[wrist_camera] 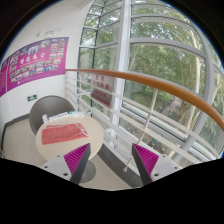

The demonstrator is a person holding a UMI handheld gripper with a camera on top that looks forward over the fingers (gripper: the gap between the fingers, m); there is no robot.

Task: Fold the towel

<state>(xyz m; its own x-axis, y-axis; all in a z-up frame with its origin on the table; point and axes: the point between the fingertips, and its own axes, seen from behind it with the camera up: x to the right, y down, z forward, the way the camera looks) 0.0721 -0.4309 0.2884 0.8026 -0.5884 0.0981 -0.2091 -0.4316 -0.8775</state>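
Note:
A red-pink towel (66,132) lies flat and roughly folded on a small round white table (53,147), ahead of and to the left of my fingers. My gripper (112,162) is open and empty, held above floor level well back from the table. Its magenta pads show on the left finger (78,154) and the right finger (146,160). The left finger overlaps the table's near edge in the view; nothing stands between the fingers.
A dark grey chair (47,112) stands behind the table. A curved wooden handrail (150,84) runs above a white railing and tall windows on the right. A wall with magenta posters (30,65) stands at the far left. Pale floor lies around the table.

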